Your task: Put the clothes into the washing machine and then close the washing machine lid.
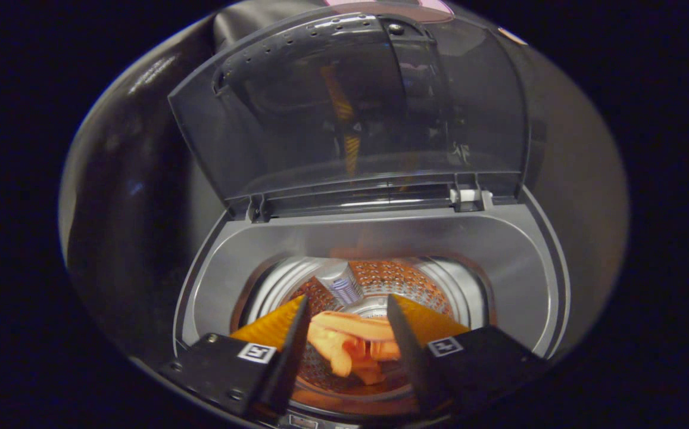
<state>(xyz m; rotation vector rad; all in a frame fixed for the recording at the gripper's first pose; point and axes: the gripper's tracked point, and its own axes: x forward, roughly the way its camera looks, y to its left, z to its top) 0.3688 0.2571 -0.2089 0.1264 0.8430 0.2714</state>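
I look down into a top-loading washing machine (517, 250) with its grey rim around a steel drum (404, 277). An orange cloth (350, 342) lies crumpled at the bottom of the drum, seen between my fingers and below them. My gripper (347, 307) hovers over the drum mouth, open, with nothing between its fingers. The smoked see-through lid (350, 107) stands raised upright on its hinges beyond the drum.
The lid's two hinges (258, 208) sit along the back edge of the machine's top. Dark booth cloth (136, 179) hangs close behind and to both sides of the machine.
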